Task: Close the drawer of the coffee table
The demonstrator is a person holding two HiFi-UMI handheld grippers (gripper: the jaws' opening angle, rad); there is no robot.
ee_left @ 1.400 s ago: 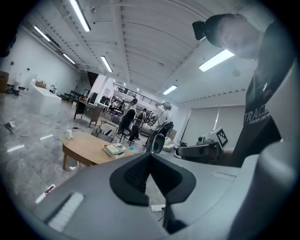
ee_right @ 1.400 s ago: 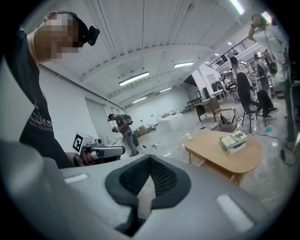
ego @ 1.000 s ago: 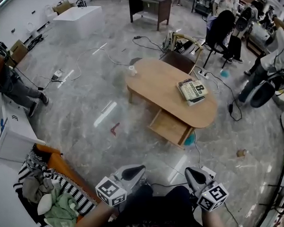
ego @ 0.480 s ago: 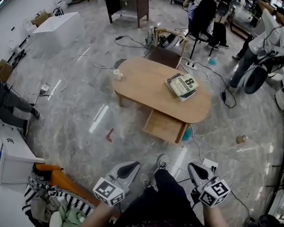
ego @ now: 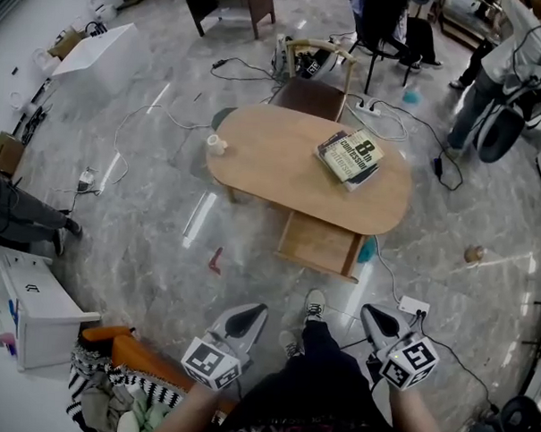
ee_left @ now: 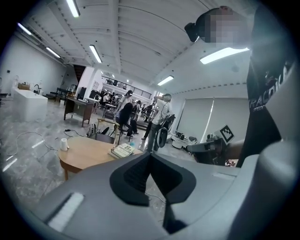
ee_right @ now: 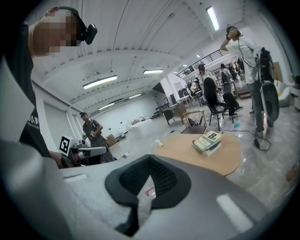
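— What has changed over the last second?

— The person has stepped toward the coffee table [ego: 281,171]. It now sits closer and more centred in the head view, and a shoe [ego: 314,304] shows on the floor between the two tools, where none showed before.

— And the drawer?

— The drawer [ego: 318,244] is still pulled out from the coffee table's near long side, under its right half, toward the person. Its inside shows only a bare wooden bottom.

— Anything else that holds something?

— A small white cup [ego: 216,145] stands at the coffee table's left end; I cannot tell what is in it. A stack of books [ego: 352,157] lies on the right half of the top. A teal object [ego: 366,251] sits on the floor just beside the drawer's right corner.

— The tongs?

— The left gripper [ego: 247,318] has its jaws clenched together with nothing between them. The right gripper [ego: 380,321] is the same, jaws pressed tight and empty. Both hang over the floor on the person's side, well apart from the coffee table, tips aimed toward it and touching nothing.
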